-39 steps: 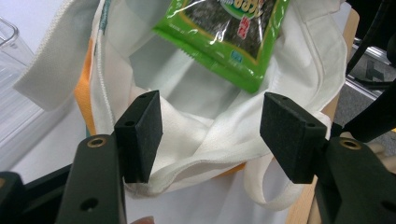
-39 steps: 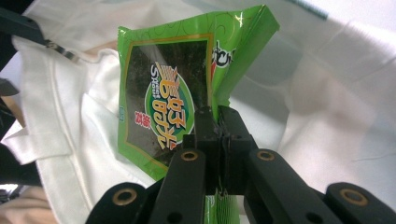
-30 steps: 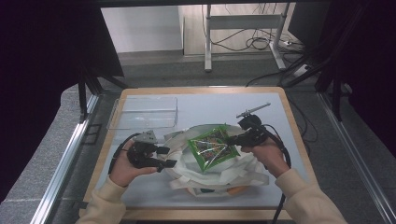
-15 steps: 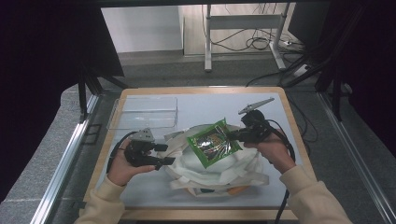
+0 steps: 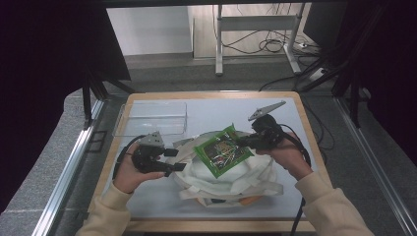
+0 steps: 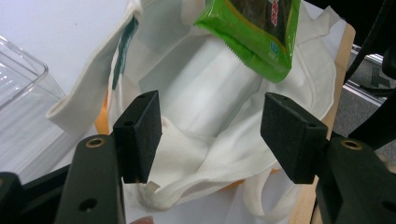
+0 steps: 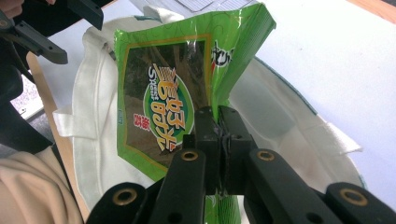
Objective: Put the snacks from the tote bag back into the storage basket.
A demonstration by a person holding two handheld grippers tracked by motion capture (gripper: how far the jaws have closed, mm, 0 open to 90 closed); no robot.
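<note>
Right gripper view: right gripper [image 7: 218, 116] clamped tight on the edge of a green packet [image 7: 173, 102], jaws pressed together with the film pinched between them. Packet rises ahead of the jaws, tilted, printed face toward the camera. Behind and below it, the open mouth of a white bag [image 7: 100, 98]; a strap loop sticks out to the left of the jaws. Beyond the bag, pale surface [image 7: 336, 60].

Left gripper view: left gripper [image 6: 210, 126] with jaws wide apart, nothing between the pads. Bag [image 6: 205, 112] lies just ahead of and under the jaws, its mouth gaping; folded cloth and straps sit nearest. Packet [image 6: 254, 35] hangs above the far side of the opening, ahead of the jaws and clear of them. Clear tray [image 6: 23, 98] to the left of the jaws.

High view: left gripper [image 5: 169, 160] at the bag's left edge, jaws pointing toward the bag [image 5: 231, 172]. Right gripper [image 5: 244, 141] comes in from the other side, holding the packet [image 5: 222, 151] over the middle of the bag. Tray [image 5: 152, 118] farther off, beyond the left gripper, on the surface [image 5: 216, 110].
</note>
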